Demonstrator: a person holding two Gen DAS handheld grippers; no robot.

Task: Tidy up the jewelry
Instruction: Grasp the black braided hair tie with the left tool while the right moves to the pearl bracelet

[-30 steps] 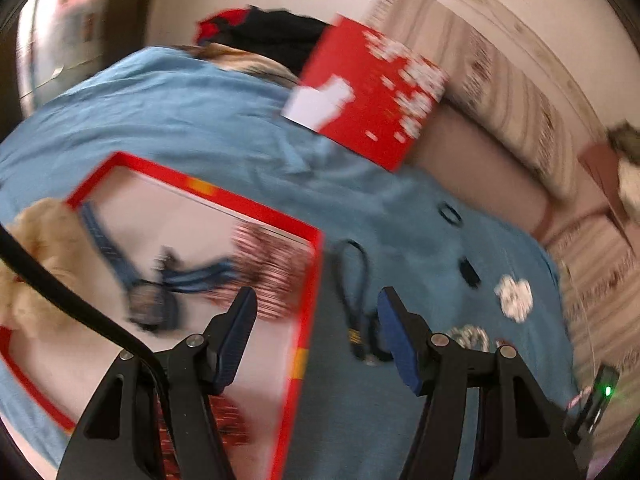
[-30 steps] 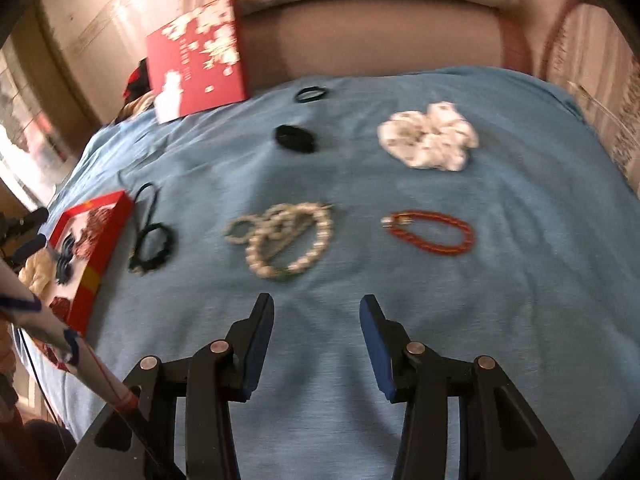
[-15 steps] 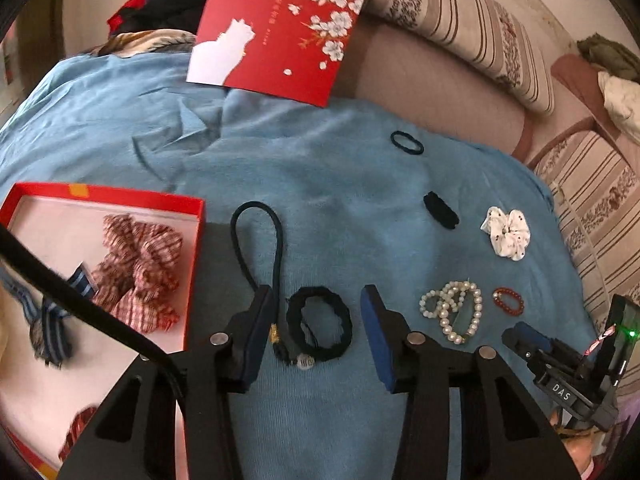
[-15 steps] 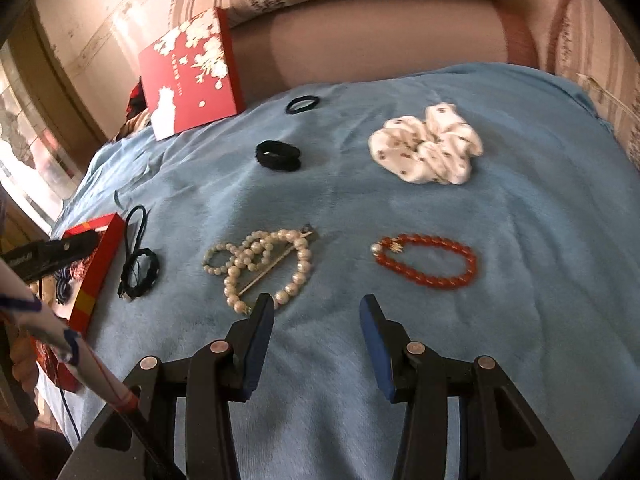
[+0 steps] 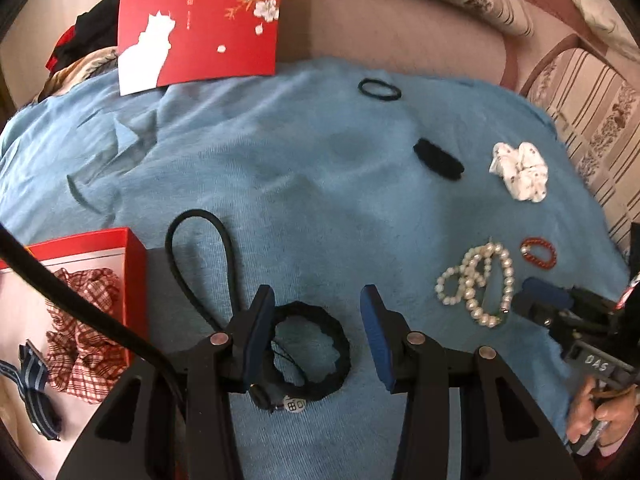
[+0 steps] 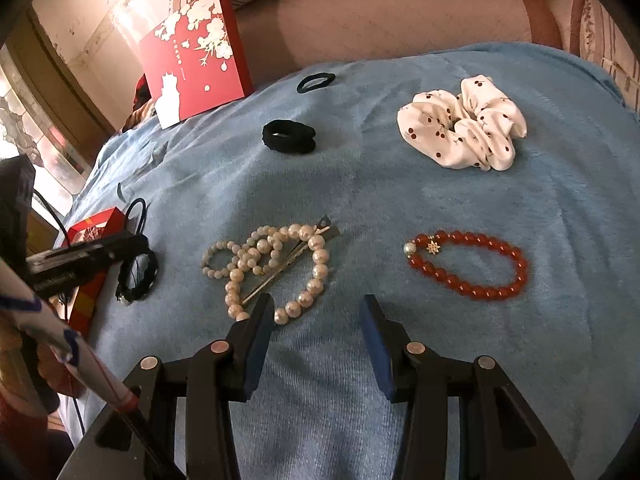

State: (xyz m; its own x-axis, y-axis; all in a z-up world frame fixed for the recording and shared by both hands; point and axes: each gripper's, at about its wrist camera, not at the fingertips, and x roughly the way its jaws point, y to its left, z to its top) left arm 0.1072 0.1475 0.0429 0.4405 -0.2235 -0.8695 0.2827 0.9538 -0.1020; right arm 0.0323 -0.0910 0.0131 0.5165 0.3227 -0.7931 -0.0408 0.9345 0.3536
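While the left hand-held gripper (image 5: pixel 316 320) straddles a black braided bracelet (image 5: pixel 310 354) ungripped, jaws just narrowed, the right hand-held gripper (image 6: pixel 318 320) gapes empty beside pearls (image 6: pixel 272 264).

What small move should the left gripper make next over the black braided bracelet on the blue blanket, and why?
Probably lower and close. The left gripper, whose jaws have just been narrowing, stands open astride the black braided bracelet; one pad overlaps its rim, without a visible grip. The bracelet lies flat on the blue blanket, beside the red-rimmed box already holding hair accessories.
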